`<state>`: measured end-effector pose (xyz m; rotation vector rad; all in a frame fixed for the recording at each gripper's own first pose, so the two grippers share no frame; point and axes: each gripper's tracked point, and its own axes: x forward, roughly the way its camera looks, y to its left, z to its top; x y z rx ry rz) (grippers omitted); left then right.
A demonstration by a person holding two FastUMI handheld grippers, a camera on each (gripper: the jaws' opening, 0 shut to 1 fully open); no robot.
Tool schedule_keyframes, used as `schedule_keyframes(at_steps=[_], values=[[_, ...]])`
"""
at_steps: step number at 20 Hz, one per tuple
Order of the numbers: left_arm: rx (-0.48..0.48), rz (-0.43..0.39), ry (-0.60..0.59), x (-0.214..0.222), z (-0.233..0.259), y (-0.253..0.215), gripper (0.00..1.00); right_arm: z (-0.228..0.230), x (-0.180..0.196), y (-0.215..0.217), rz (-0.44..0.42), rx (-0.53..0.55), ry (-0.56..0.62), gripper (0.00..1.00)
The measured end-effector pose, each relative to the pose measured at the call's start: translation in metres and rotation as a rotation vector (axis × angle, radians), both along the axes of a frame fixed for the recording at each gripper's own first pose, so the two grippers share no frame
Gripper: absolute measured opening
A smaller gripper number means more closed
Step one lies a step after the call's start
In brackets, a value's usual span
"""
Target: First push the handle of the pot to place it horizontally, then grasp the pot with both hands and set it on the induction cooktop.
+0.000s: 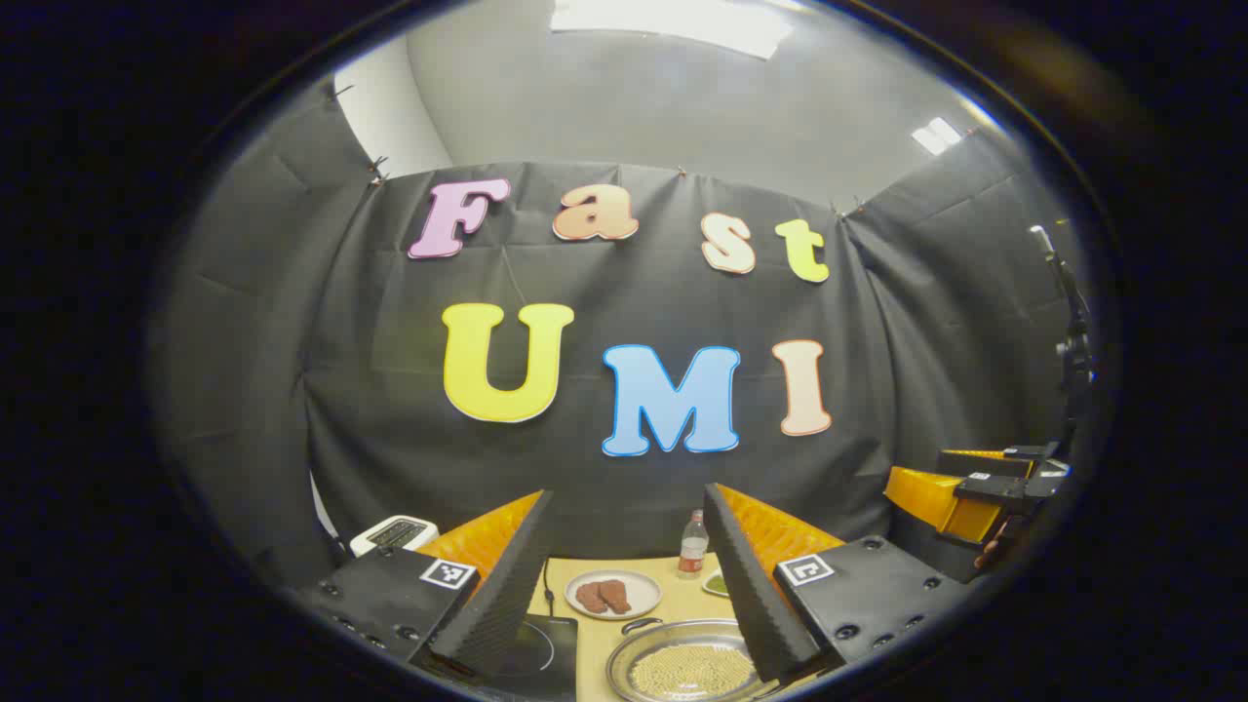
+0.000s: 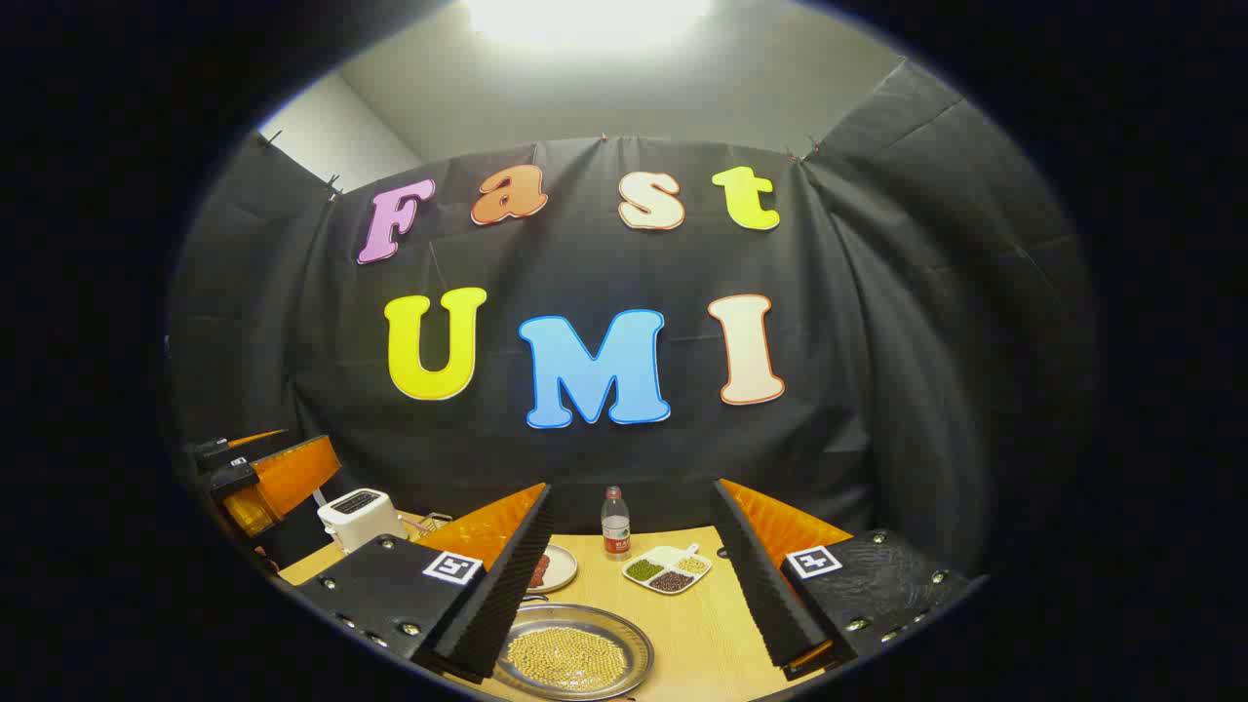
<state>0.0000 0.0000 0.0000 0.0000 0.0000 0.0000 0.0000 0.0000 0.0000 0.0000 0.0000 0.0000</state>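
The pot (image 1: 687, 668) is a shallow metal pan full of small yellow beans, low on the wooden table (image 1: 673, 600). A small loop handle (image 1: 639, 624) sits on its far-left rim. Left of it lies the black induction cooktop (image 1: 534, 655). My left gripper (image 1: 627, 497) hangs open above the table, holding nothing. In the right gripper view the pot (image 2: 573, 658) lies below my open, empty right gripper (image 2: 633, 487), nearer its left finger (image 2: 492, 585). Each gripper appears off to the side in the other's view: right gripper (image 1: 960, 487), left gripper (image 2: 268, 478).
Behind the pot are a plate of brown meat pieces (image 1: 612, 593), a water bottle (image 2: 614, 526) and a divided dish of beans (image 2: 670, 571). A white toaster (image 2: 356, 517) stands at the table's back left, with a wire rack (image 2: 429, 522) beside it.
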Motion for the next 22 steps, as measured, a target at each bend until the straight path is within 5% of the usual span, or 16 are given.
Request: schedule_keyframes(at_steps=[22], values=[[-0.034,0.067,-0.020,0.008,0.004,0.044,0.97,-0.021,0.019,0.013,0.032,-0.011,0.054,0.98]])
